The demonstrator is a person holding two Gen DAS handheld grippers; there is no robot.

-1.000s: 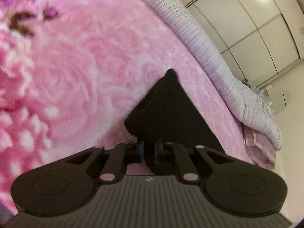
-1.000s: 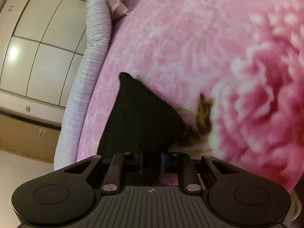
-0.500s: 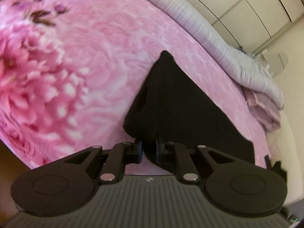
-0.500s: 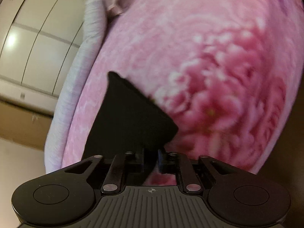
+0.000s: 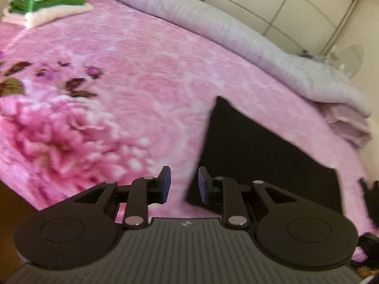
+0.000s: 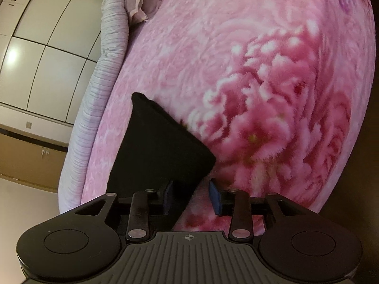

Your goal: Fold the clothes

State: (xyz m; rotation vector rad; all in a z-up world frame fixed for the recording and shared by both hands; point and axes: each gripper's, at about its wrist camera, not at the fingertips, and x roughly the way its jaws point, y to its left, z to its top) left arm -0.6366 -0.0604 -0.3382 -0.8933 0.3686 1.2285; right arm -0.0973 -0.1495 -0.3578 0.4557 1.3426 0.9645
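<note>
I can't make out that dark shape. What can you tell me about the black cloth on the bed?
The black cloth is a plain, soft-looking garment folded flat into a straight-edged shape with one far corner pointed. It lies on the pink flowered blanket. Both grippers have just been opening: no pad presses it now.

The right tool point(image 6: 190, 197), jaws just opened and gripping nothing, hovers at the black garment's point(image 6: 156, 151) corner on the pink floral blanket point(image 6: 260, 82).

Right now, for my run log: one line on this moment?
left gripper: open, just opening | right gripper: open, just opening | black garment: released, flat on pink blanket
</note>
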